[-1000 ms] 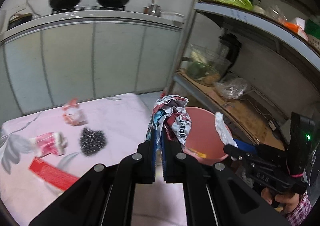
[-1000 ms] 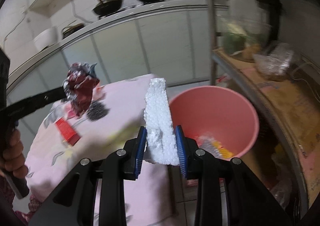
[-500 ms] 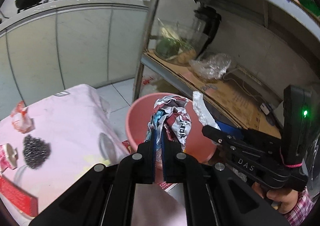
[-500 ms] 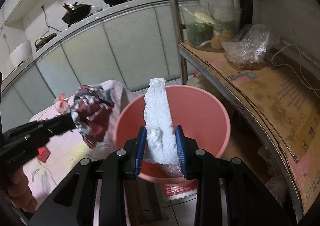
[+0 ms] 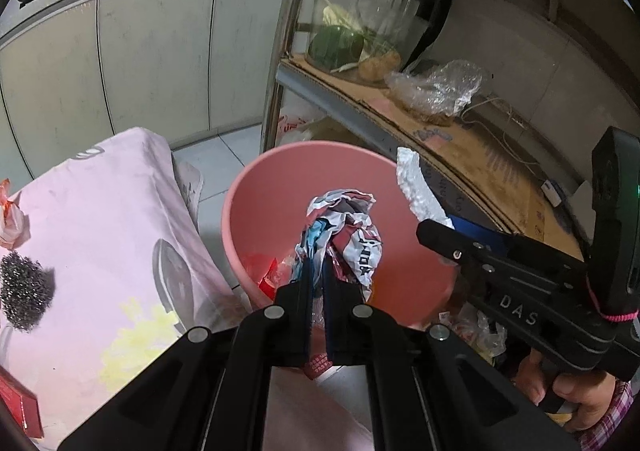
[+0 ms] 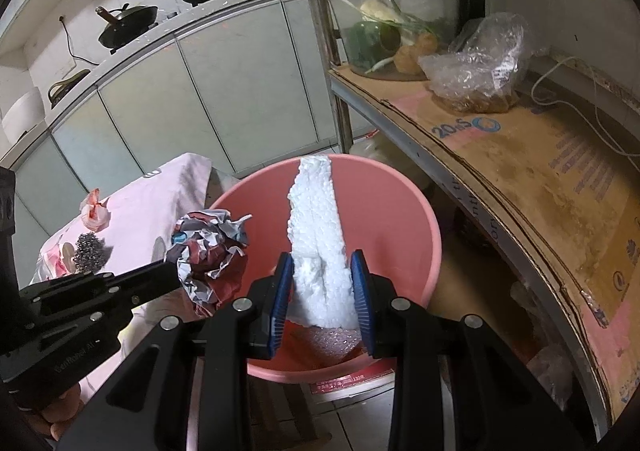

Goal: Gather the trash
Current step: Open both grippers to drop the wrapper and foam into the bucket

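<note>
Trash fills both grippers above a pink bucket that stands on the tiled floor between a cloth-covered desk and a metal shelf rack. The left gripper has its jaws pressed nearly together on a crumpled wrapper, a wad printed in red, white and blue, which hangs over the bucket's mouth; in the right wrist view the same wrapper sits over the bucket's near-left rim. The right gripper has its jaws clamped on a strip of white foam, standing upright between the blue pads and reaching toward the far rim of the bucket. From the left wrist view the foam pokes up beside the bucket's right edge, and a hand grips the right tool's handle. Red scraps already lie at the bucket's bottom. On the desk a dark scouring pad, a red box and a knotted red-and-white bag lie apart from one another. The shelf carries a glass bowl of vegetables and a clear plastic bag on cardboard.
</note>
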The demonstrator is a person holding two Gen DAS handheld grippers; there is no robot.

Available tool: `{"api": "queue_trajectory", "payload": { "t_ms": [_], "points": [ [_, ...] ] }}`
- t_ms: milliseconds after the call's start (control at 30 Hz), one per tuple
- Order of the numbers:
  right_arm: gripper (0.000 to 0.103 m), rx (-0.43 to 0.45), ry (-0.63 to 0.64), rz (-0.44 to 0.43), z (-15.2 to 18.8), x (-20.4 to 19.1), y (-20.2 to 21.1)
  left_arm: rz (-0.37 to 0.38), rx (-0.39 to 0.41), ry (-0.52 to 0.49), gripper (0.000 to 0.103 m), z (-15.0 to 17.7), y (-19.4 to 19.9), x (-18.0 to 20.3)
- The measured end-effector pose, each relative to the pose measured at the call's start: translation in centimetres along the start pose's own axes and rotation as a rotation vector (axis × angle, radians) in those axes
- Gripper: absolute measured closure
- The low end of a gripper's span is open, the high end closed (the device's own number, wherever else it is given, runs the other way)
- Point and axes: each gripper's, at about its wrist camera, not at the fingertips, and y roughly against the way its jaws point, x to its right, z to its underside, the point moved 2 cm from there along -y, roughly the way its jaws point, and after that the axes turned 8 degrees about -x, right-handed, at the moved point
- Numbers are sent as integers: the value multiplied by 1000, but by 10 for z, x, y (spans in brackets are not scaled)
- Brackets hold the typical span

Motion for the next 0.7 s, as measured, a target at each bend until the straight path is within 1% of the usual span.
{"api": "queue_trajectory", "payload": {
  "t_ms": [333, 600, 633, 667, 700],
  "points": [
    [72, -7, -12, 10, 2, 6, -4, -11, -8, -6, 99, -1, -3, 3],
    [71, -29, -35, 37, 1, 11, -7, -16, 11, -7, 96, -3, -1, 6],
    [71, -29, -35, 39, 1, 11, -7, -15, 11, -6, 92, -3, -1, 6],
    [71, -29, -35, 41, 1, 11, -6, -11, 9, -1, 84, -4, 0, 5],
    [71, -31, -35, 39, 1, 11, -7, -8, 10, 3, 79, -3, 1, 5]
  ]
}}
